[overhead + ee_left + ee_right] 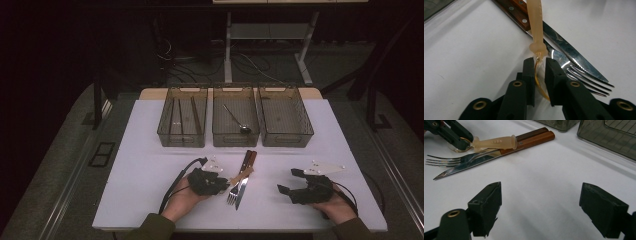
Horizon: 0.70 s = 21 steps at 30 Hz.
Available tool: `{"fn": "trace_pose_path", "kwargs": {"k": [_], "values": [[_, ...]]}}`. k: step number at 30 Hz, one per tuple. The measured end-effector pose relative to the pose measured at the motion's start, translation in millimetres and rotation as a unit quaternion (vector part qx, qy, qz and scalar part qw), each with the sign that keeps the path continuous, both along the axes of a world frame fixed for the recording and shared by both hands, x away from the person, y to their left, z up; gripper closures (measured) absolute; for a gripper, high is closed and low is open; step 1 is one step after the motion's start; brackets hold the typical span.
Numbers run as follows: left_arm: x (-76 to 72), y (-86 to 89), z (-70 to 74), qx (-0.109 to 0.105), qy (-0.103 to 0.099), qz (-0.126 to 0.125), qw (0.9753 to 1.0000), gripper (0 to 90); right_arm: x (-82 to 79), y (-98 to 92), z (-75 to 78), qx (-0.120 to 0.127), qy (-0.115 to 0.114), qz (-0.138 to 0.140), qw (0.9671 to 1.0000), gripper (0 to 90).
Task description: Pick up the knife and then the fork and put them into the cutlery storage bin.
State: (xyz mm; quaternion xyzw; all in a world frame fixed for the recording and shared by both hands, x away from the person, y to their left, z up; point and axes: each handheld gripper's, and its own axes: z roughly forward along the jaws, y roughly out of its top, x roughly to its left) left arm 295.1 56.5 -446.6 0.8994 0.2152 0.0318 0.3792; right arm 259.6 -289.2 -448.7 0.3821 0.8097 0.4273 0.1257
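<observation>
The left tool (pixel 539 65) pinches the clear bowl end of a plastic spoon (pixel 535 22), whose pale handle runs straight ahead across the fork (pixel 584 77) and knife (pixel 564 47); the right tool (pixel 540 207) gapes open, well apart

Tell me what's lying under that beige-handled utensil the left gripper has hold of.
The beige-handled utensil crosses over the fork and knife, near their wooden handles. Its clear bowl end sits between the left gripper jaws, partly hidden.
</observation>
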Motion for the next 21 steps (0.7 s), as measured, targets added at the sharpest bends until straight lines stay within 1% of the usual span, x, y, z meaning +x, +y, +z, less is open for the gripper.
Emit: {"fn": "trace_pose_path", "kwargs": {"k": [2,5,9,10,11,13,15,16,17,19,21], "values": [[-0.7,-0.6,0.7,0.003,-0.004,0.004,1.0,81.0,-0.2,0.4,0.0,-0.001,-0.001,0.001,1.0,18.3],[-1.5,-0.4,2.4,0.005,-0.004,0.017,0.9998,84.4,-0.3,0.8,0.1,-0.003,-0.002,0.002,1.0,18.3],[-1.6,0.0,4.1,0.008,-0.013,0.018,0.9997,85.3,-0.9,0.6,0.9,-0.003,-0.002,0.002,1.0,18.3],[-2.0,-0.3,5.2,0.005,-0.017,0.023,0.9996,85.3,-0.9,0.4,1.1,-0.003,-0.002,0.002,1.0,18.3],[-1.7,0.8,7.4,0.007,-0.022,0.026,0.9994,85.5,-0.8,0.1,1.1,-0.003,-0.004,0.001,1.0,18.3],[0.2,3.6,11.6,-0.005,-0.026,0.031,0.9992,85.5,-0.9,-0.2,1.4,-0.002,-0.004,0.0,1.0,18.3],[2.9,4.9,15.0,-0.015,-0.028,0.03,0.999,85.5,-0.7,-0.4,1.4,-0.001,-0.005,0.0,1.0,18.3],[4.7,5.4,17.1,-0.017,-0.031,0.028,0.999,85.5,-0.6,-0.4,1.4,-0.001,-0.005,0.0,1.0,18.3],[6.1,4.7,18.9,-0.023,-0.033,0.03,0.9987,85.5,-0.6,-0.3,1.4,-0.001,-0.005,0.0,1.0,18.3],[10.2,4.4,23.9,-0.03,-0.039,0.027,0.9984,85.5,-1.0,-0.1,1.5,-0.002,-0.005,0.0,1.0,18.3],[14.9,3.8,28.5,-0.036,-0.041,0.028,0.9981,85.5,-1.0,-0.2,1.6,-0.001,-0.005,0.0,1.0,18.3]]}}
